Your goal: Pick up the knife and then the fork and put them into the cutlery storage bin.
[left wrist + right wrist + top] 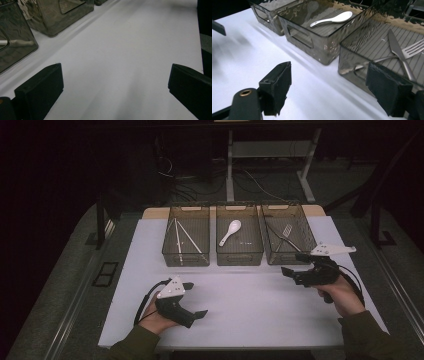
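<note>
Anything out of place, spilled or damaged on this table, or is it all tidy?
Nothing stands out. The three bins sit in a straight row: chopsticks in the left one, a white spoon in the middle, a knife and fork crossed in the right. Both grippers, left and right, are open and empty.

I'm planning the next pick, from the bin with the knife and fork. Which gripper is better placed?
Right. The right gripper, open and empty, sits just in front of the right bin holding the knife and fork; the left gripper lies farther back.
</note>
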The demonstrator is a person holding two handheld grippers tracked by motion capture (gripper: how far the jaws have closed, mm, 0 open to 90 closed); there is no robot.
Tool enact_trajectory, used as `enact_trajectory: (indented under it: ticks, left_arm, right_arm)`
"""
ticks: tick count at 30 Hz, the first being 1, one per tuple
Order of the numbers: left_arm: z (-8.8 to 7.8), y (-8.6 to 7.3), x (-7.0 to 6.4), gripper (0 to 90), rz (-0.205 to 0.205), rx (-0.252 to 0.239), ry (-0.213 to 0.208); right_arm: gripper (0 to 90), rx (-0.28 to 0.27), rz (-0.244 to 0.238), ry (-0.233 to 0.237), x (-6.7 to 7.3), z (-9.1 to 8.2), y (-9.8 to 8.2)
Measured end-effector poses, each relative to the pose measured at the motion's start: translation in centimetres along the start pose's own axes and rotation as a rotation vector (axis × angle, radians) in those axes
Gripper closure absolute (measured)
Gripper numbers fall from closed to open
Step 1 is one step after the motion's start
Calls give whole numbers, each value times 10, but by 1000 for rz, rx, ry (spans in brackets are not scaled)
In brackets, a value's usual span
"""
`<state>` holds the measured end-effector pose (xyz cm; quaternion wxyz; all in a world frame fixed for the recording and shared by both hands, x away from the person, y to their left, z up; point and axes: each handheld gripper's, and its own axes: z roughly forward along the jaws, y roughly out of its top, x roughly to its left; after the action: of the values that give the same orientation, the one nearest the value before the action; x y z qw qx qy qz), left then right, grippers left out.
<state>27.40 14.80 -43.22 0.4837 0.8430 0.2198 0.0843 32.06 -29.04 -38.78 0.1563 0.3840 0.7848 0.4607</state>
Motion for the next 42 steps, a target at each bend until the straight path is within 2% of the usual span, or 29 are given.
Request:
enact_trajectory:
  ticks: [2,10,14,22,25,28,30,33,42]
  left_arm:
    - [0,0,-1,0,-12,-1,-1]
    - [-1,0,-1,0,-7,-4,-3]
    - [-1,1,-1,0,-7,-2,-4]
    - [-1,1,-3,0,-7,-3,-9]
    - [-1,1,-3,0,-8,-7,-8]
    - [-2,1,-3,0,-9,-9,-8]
    - [-2,1,-3,0,-8,-11,-9]
    - [-2,1,-2,0,-8,-13,-10]
    - [-2,1,-2,0,-7,-13,-9]
  right_arm:
    - [206,-7,0,5,2,-2,-5]
    - [195,-14,-9,33,10,-8,-27]
    - [195,-26,4,56,15,-10,-36]
    - [186,0,-12,81,24,-12,-54]
    - [180,2,-7,84,26,-13,-61]
    - [180,11,-27,61,28,-14,-67]
    - [168,13,-21,62,28,-14,-70]
    - [150,14,-6,65,29,-14,-74]
    - [150,12,-11,74,32,-12,-74]
